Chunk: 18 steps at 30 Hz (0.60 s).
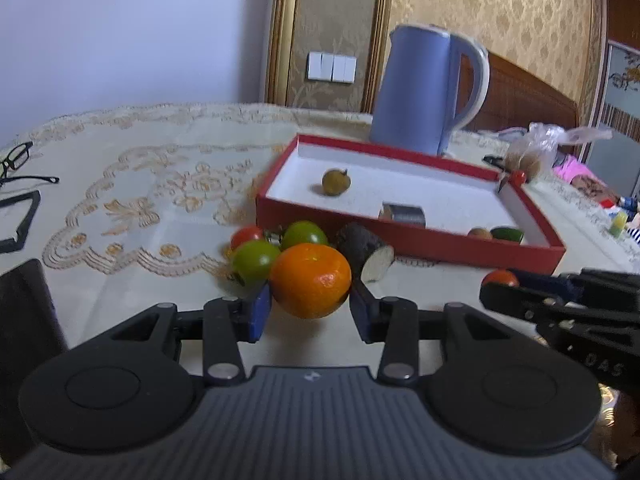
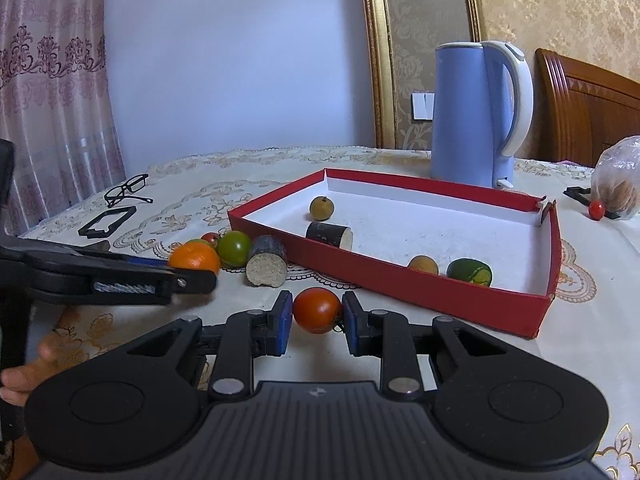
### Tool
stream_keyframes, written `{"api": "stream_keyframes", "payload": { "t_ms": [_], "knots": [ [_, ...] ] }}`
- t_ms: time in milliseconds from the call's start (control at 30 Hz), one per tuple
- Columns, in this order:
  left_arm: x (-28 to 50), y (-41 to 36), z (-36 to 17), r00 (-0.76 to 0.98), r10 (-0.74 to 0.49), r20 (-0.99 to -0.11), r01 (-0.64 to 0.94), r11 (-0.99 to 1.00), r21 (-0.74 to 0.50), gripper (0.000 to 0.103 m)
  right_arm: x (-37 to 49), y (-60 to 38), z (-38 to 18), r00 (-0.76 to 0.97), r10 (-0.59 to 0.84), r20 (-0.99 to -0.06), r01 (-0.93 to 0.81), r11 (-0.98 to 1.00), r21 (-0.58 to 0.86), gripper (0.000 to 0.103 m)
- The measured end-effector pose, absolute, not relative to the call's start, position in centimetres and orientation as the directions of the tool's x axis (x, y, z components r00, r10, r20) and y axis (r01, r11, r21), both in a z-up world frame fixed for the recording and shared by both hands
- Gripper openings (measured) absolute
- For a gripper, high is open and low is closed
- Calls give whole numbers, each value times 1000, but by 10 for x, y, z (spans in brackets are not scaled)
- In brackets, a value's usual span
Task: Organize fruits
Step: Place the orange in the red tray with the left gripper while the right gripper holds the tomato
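Note:
My left gripper (image 1: 311, 309) is shut on an orange mandarin (image 1: 311, 280), its blue pads against both sides. Behind it lie two green tomatoes (image 1: 256, 261), a small red tomato (image 1: 246, 236) and a dark sugarcane piece (image 1: 366, 254). My right gripper (image 2: 316, 319) is shut on a red tomato (image 2: 317, 310) just above the tablecloth. The red box (image 2: 420, 286) with a white inside holds a brown longan (image 2: 321, 208), a sugarcane piece (image 2: 330, 235), another longan (image 2: 423, 265) and a green fruit (image 2: 469, 272).
A blue kettle (image 2: 476, 116) stands behind the box. Glasses (image 2: 127, 190) and a black frame (image 2: 107, 221) lie at the far left. A plastic bag of longans (image 2: 618, 184) and a small red tomato (image 2: 596, 209) sit at the right.

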<state>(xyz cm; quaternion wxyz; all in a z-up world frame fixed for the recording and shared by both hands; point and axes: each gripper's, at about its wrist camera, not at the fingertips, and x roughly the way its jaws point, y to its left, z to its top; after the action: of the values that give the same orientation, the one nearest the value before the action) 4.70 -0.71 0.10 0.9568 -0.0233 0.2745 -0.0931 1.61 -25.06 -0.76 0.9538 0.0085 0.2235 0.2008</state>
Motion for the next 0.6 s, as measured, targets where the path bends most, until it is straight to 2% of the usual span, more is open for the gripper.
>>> {"api": "stream_keyframes", "payload": {
  "t_ms": [267,600],
  "knots": [
    [51,-18,29,858,-188,-478,185,981,-53,39,12,-256,-5,828,384,-409,-374,921,108,26],
    [107,-73,51,843,-207,-496,251,968,24,39,7,-270,-3,838,373,-398,-356,927,118,26]
  ]
}}
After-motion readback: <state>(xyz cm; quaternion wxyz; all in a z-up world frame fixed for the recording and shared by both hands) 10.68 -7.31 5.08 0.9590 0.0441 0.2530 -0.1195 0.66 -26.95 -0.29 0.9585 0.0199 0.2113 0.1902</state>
